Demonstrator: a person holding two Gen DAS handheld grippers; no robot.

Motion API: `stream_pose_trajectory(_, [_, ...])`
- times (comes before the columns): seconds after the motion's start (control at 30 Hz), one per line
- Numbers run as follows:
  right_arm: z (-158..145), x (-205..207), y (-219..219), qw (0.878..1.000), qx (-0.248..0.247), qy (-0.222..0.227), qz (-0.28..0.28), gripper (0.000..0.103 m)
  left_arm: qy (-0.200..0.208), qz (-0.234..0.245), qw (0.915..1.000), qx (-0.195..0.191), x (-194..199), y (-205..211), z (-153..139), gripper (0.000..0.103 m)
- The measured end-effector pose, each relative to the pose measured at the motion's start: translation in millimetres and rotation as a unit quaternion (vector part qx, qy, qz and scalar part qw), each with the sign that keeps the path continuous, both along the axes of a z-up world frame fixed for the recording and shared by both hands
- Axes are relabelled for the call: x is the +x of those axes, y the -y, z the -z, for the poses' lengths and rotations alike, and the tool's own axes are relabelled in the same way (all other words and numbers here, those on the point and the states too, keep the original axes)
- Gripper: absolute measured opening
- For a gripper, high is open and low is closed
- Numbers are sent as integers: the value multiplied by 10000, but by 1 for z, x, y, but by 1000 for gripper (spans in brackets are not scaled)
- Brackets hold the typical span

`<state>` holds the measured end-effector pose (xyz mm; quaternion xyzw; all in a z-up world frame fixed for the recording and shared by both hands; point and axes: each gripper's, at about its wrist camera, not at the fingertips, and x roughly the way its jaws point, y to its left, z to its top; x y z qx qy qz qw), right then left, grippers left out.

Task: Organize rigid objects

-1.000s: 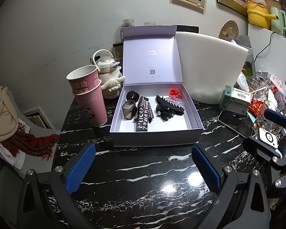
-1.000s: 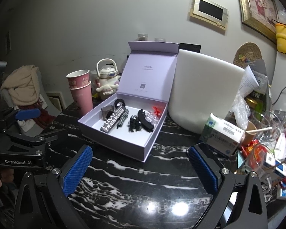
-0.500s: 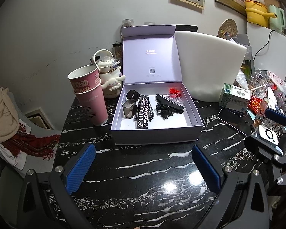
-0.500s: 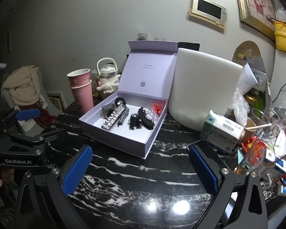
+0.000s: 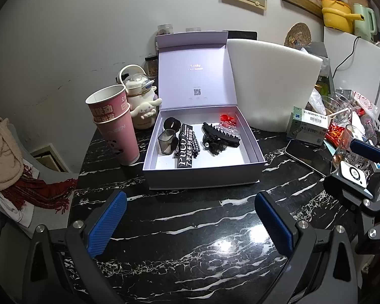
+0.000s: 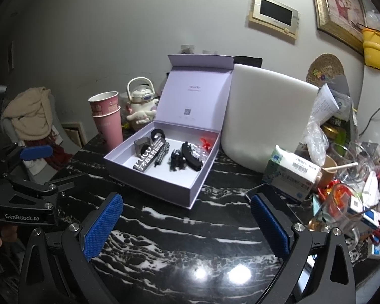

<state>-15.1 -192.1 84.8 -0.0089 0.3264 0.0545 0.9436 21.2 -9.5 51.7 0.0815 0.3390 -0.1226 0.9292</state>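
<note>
An open lilac gift box (image 5: 202, 177) (image 6: 149, 177) sits on the black marble table, lid upright behind it. Inside lie a big black claw clip (image 5: 221, 135) (image 6: 190, 157), a black labelled card with checked hair ties (image 5: 186, 147) (image 6: 149, 155), a smoky square clip (image 5: 166, 141), a black round band (image 5: 171, 123) and a small red clip (image 5: 228, 117) (image 6: 205, 141). My left gripper (image 5: 190, 224) hovers open over bare tabletop in front of the box, holding nothing. My right gripper (image 6: 186, 224) is open too, nearer the box's right front corner.
Stacked pink paper cups (image 5: 114, 124) and a white character kettle (image 5: 139, 96) stand left of the box. A white foam block (image 5: 273, 86) leans behind right. A medicine box (image 6: 291, 177), phone (image 5: 306, 155), glasses and packets crowd the right edge. Clothes lie on a chair (image 5: 2, 152) at left.
Both grippers have drawn back slightly from the box and stayed open; the box and its contents have not moved.
</note>
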Motion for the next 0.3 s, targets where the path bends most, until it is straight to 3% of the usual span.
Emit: stream_pose_trajectory(0.3, [5, 2, 2, 10000, -12, -73, 53, 103, 47, -12, 10000, -43, -1, -1, 5, 103])
